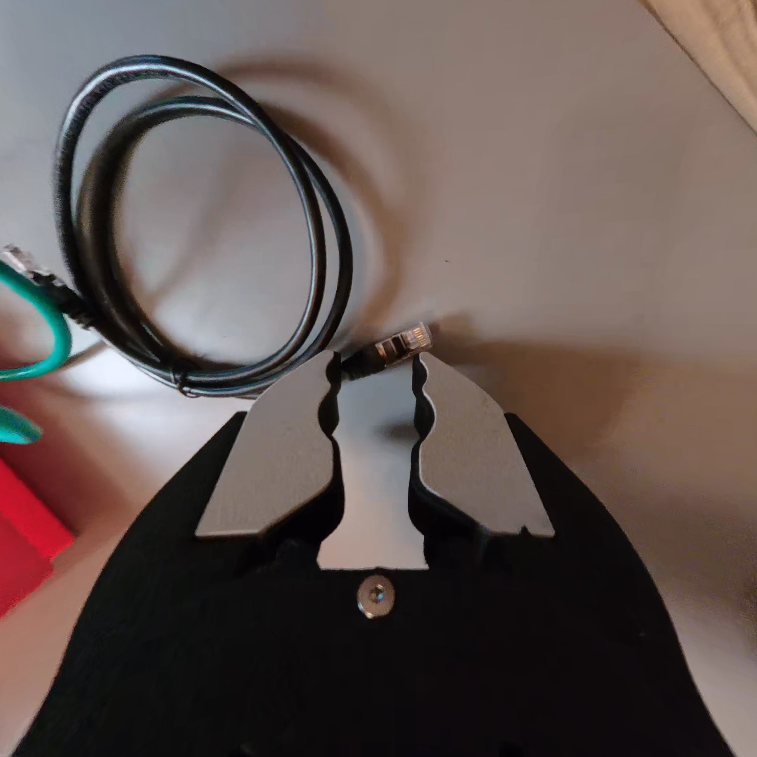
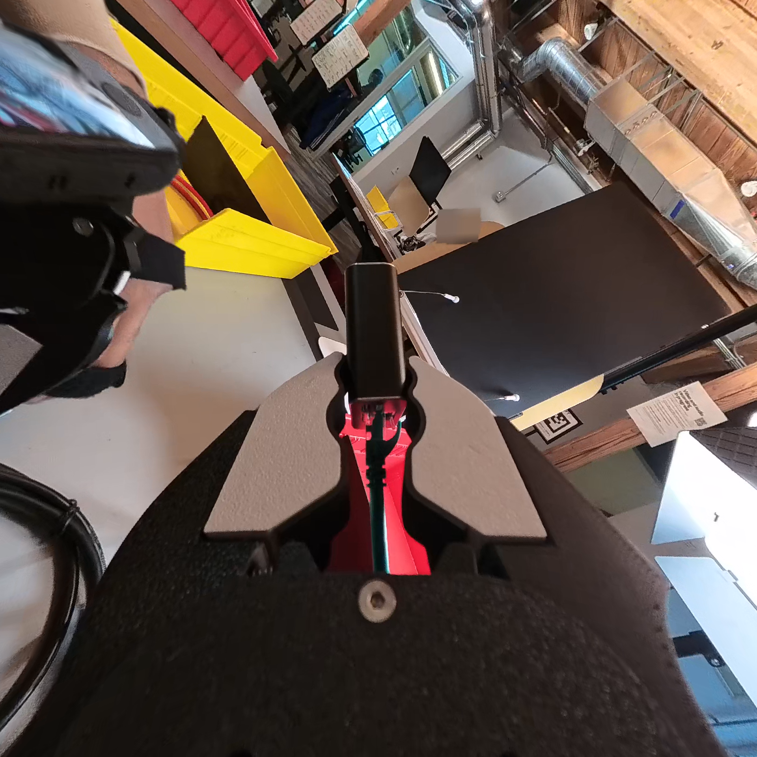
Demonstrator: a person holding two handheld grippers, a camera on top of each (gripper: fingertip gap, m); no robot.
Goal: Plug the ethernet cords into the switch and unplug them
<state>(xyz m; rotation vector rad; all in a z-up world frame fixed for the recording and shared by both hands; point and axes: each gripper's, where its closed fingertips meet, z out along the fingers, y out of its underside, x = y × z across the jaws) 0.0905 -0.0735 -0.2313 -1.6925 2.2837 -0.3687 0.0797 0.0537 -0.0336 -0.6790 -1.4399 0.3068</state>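
My right gripper [image 2: 375,375] is clamped on the switch [image 2: 372,327], a small dark metal box that stands out past the fingertips and is lifted clear of the table [image 2: 229,348]. On its near face, just behind the fingertips, a green ethernet cord [image 2: 379,512] appears to be seated in a port and runs back between the fingers toward the camera, with a red bin [image 2: 356,532] beneath it. So I judge one cord is plugged in. My left gripper [image 1: 377,360] is parted and holds nothing; its fingertips sit either side of the boot of the black ethernet cord's plug [image 1: 403,342], which lies on the table just ahead of them with the clear connector angled off to the right. The rest of the black ethernet cord [image 1: 205,213] is coiled and tied ahead and to the left of that gripper. Another plug [image 1: 24,262], lying loose at the far left edge with a green loop beside it, I cannot tell whose. What I judge is left: close on the black plug, carry it to the switch and seat it, then pull both cords out again. I reckon I am under halfway.
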